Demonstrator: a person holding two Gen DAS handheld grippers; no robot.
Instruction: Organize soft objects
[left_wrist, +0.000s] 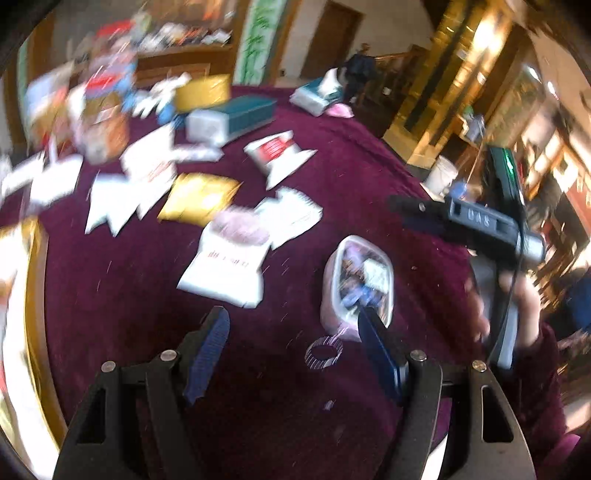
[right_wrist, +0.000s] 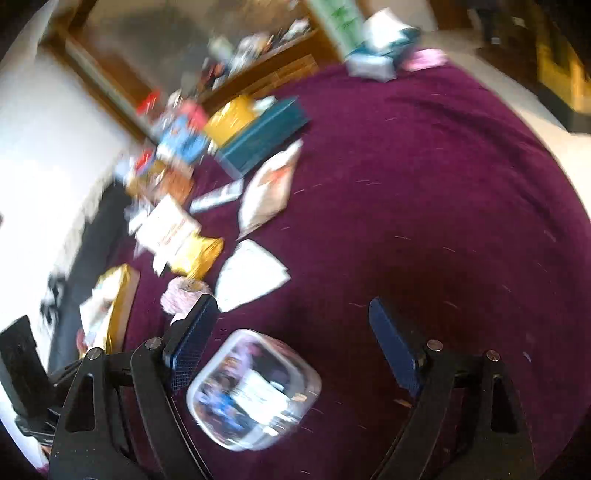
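Both tools apart over a maroon-covered tabletop strewn with soft packets

In the left wrist view the left tool (left_wrist: 291, 325) has its jaws apart with nothing between them; a clear tub of small packets (left_wrist: 356, 280) lies at about 1 o'clock from it, touching the right finger's tip in the picture. The right tool (left_wrist: 406, 210), held in a hand (left_wrist: 517, 306), shows at 3 o'clock, its body lettered what looks like "UAS". A white pouch with red writing (left_wrist: 225, 269), too blurred to read, lies at 11 o'clock, a gold packet (left_wrist: 199, 199) beyond it. In the right wrist view the right tool (right_wrist: 291, 321) is spread wide, the tub (right_wrist: 255, 391) between its fingers, beside the left one; whether it touches is unclear. The tabletop (right_wrist: 424, 184) is otherwise bare towards 2 o'clock.
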